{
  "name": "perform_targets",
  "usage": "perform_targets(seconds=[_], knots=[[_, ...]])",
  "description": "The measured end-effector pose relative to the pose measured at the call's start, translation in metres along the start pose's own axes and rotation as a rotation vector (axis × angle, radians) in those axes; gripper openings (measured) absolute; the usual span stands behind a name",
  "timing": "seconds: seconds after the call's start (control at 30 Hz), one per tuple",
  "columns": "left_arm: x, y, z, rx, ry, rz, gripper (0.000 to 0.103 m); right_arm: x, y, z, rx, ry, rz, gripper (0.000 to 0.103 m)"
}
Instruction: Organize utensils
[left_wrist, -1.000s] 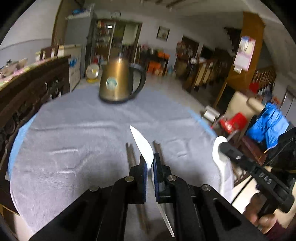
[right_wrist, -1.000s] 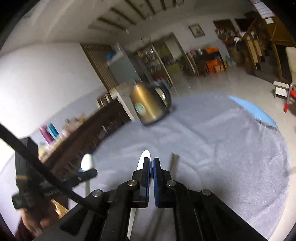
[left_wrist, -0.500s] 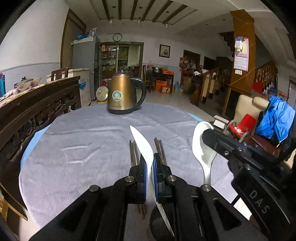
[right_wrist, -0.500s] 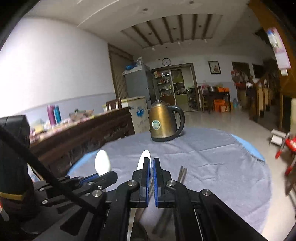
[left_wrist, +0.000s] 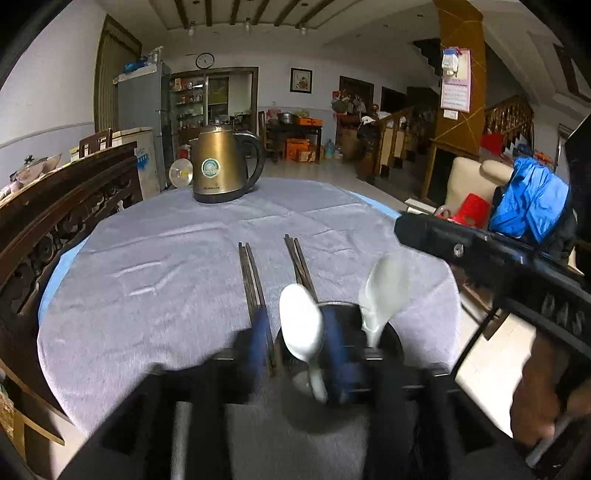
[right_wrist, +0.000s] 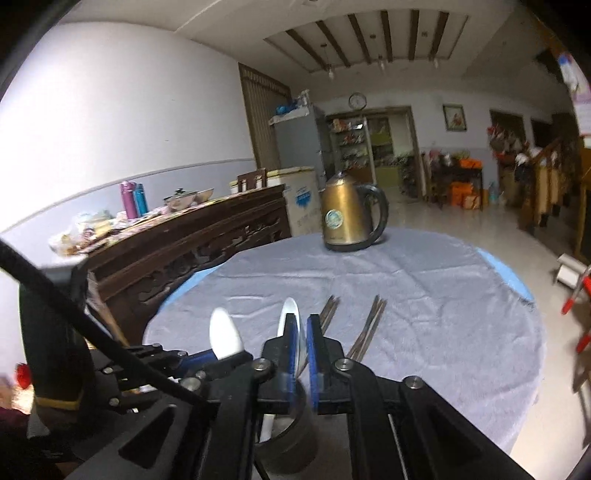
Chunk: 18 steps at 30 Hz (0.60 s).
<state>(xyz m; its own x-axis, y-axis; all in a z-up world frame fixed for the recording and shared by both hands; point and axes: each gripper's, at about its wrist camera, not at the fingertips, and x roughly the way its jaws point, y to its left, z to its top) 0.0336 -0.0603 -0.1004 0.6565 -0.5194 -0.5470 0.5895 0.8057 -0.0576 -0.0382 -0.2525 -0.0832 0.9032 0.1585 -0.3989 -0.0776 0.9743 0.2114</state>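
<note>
A dark cup (left_wrist: 397, 341) stands at the near edge of the grey-clothed round table (left_wrist: 166, 266). My left gripper (left_wrist: 297, 343) is over it, jaws opening. A white spoon (left_wrist: 301, 325) stands loose between its blue pads, handle down in the cup. A second white spoon (left_wrist: 384, 291), blurred, drops handle-first into the cup below my right gripper (left_wrist: 404, 227). In the right wrist view my right gripper (right_wrist: 303, 343) is opening, and that spoon (right_wrist: 288, 317) leans by its left pad over the cup (right_wrist: 295, 443). The left gripper (right_wrist: 221, 360) is beside it. Two pairs of dark chopsticks (left_wrist: 251, 280) (left_wrist: 299, 262) lie on the cloth.
A gold kettle (left_wrist: 221, 166) stands at the table's far side. A carved dark wooden bench back (left_wrist: 74, 206) runs along the left edge. A person's hand (left_wrist: 535, 398) grips the right tool's handle. Beyond the right edge are a chair with a blue jacket (left_wrist: 528, 199) and open floor.
Both grippers were shut on a white spoon each. They came together over the dark cup and their jaws have parted. Both spoons have slid down, handles first, into the cup.
</note>
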Motion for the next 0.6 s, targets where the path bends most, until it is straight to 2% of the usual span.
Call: perform_targets(seconds=[0.03,0.1,0.2,0.4,0.6], knots=[[-0.009,0.002,-0.001,-0.007,-0.018,0.005,0.055,-0.003,-0.004,0.002,0.017,-0.002,-0.002,0.032],[-0.019,0.005,0.000,0.003,-0.038,0.030,0.055,-0.012,-0.010,0.003,0.053,-0.018,0.006,0.047],[-0.025,0.018,0.003,-0.029,-0.048,0.056,0.056,-0.021,-0.028,0.005,0.118,-0.065,-0.032,0.047],[-0.017,0.048,0.013,-0.105,-0.041,0.104,0.056,-0.012,-0.066,-0.001,0.247,-0.015,-0.082,0.046],[0.006,0.071,0.018,-0.132,-0.006,0.150,0.056,0.002,-0.087,-0.010,0.303,0.034,-0.105,0.046]])
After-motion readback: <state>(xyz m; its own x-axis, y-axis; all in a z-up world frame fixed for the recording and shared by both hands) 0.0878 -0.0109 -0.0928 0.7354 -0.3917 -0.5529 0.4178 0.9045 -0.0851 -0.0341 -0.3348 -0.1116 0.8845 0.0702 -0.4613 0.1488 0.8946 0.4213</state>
